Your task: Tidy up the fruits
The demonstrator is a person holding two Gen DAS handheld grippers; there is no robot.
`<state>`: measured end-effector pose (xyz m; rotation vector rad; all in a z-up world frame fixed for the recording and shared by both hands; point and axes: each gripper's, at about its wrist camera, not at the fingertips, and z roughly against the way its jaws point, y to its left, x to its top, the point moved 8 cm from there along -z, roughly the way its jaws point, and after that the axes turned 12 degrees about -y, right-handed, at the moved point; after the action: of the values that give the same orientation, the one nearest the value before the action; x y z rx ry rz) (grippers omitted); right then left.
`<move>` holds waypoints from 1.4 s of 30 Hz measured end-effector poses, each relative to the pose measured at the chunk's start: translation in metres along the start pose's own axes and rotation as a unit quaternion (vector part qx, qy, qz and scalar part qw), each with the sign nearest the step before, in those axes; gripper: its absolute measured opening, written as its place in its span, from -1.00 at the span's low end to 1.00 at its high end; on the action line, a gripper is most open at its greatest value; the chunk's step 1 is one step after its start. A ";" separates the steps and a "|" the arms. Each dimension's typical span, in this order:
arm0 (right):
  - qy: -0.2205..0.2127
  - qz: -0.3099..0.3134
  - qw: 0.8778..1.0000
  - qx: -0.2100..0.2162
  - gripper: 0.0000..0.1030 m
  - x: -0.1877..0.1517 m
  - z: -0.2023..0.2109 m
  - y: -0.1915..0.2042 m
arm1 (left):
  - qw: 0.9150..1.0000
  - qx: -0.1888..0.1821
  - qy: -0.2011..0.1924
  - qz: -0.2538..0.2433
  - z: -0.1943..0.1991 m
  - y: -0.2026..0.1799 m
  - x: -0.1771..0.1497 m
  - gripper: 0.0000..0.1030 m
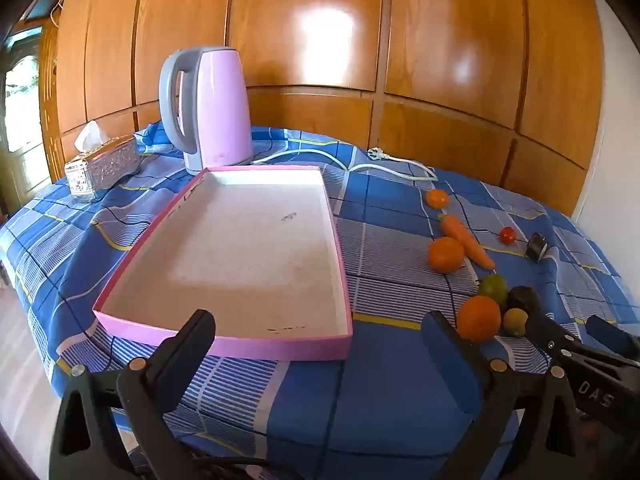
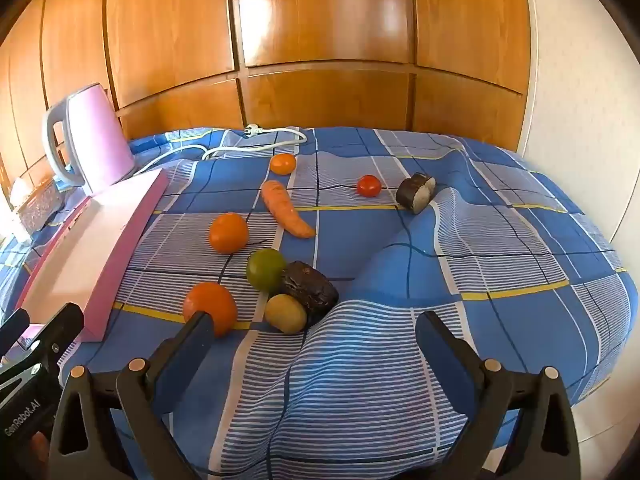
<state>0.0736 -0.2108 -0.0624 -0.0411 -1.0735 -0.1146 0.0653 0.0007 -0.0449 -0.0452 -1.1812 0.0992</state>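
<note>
Hovering: we're holding both grippers above the cloth.
Left gripper [image 1: 320,360]: gaping wide, gripping nothing.
Right gripper [image 2: 316,360]: gaping wide, gripping nothing.
Tray [image 1: 132,272]: sitting at 12 o'clock, left view.

Your right gripper [image 2: 314,342] hangs wide open and empty over the blue checked cloth [image 2: 500,248]. Just ahead sit an orange [image 2: 210,308], a yellow-green fruit [image 2: 285,313], a lime [image 2: 265,269] and a dark avocado [image 2: 310,290], bunched together. The pink tray [image 2: 120,248] lies left.

Three oranges [image 2: 228,232], one carrot [image 2: 286,210], one tomato [image 2: 369,185], one lime [image 2: 266,269], one tray [image 1: 224,346], one kettle [image 1: 216,108].
</note>
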 end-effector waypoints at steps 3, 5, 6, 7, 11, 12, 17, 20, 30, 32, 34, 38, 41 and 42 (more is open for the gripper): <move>-0.002 0.003 1.000 -0.002 0.98 0.001 -0.001 -0.002 | 1.000 0.003 0.002 -0.009 -0.005 0.003 -0.001 0.99; -0.002 0.004 1.000 -0.004 0.98 0.002 -0.001 -0.004 | 1.000 0.007 -0.004 -0.007 0.000 0.002 0.000 0.99; -0.002 0.003 1.000 -0.003 0.98 -0.001 0.000 0.001 | 1.000 0.007 -0.004 -0.006 0.001 0.002 -0.001 0.99; -0.001 0.004 1.000 -0.003 0.98 -0.001 -0.002 0.002 | 1.000 0.007 -0.004 -0.006 0.002 0.002 -0.001 0.99; 0.000 0.008 1.000 -0.003 0.98 -0.006 -0.002 0.013 | 1.000 0.005 -0.002 -0.008 0.008 0.002 -0.004 0.99; 0.003 0.004 1.000 0.004 0.98 -0.003 -0.004 0.005 | 1.000 0.004 -0.002 -0.008 0.011 0.002 -0.004 0.99; 0.002 0.002 1.000 0.005 0.98 -0.003 -0.003 0.005 | 1.000 0.007 0.010 -0.007 -0.004 0.001 -0.003 0.99; 0.001 0.002 1.000 0.005 0.98 -0.003 -0.003 0.005 | 1.000 0.007 0.010 -0.009 -0.004 0.001 -0.004 0.99; 0.006 0.005 1.000 0.006 0.98 -0.004 -0.004 0.006 | 1.000 -0.019 0.016 0.000 -0.002 -0.002 -0.005 0.99; 0.006 0.006 1.000 0.006 0.98 -0.004 -0.005 0.005 | 1.000 -0.020 0.018 0.003 -0.002 -0.002 -0.006 0.99; 0.006 0.006 1.000 0.006 0.98 -0.004 -0.005 0.006 | 1.000 -0.022 0.019 0.007 -0.002 -0.002 -0.007 0.99; 0.006 0.007 1.000 0.006 0.98 -0.004 -0.005 0.006 | 0.999 -0.020 0.029 0.004 -0.004 -0.003 -0.009 0.99; 0.005 0.010 1.000 0.005 0.98 -0.004 -0.005 0.007 | 1.000 -0.011 0.025 -0.013 -0.002 -0.005 -0.009 0.99; 0.005 0.009 1.000 0.005 0.98 -0.005 -0.005 0.007 | 1.000 -0.012 0.021 -0.015 -0.001 -0.006 -0.008 0.99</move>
<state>0.0768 -0.2043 -0.0688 -0.0412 -1.0626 -0.0921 0.0638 -0.0058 -0.0525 -0.0514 -1.1399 0.0569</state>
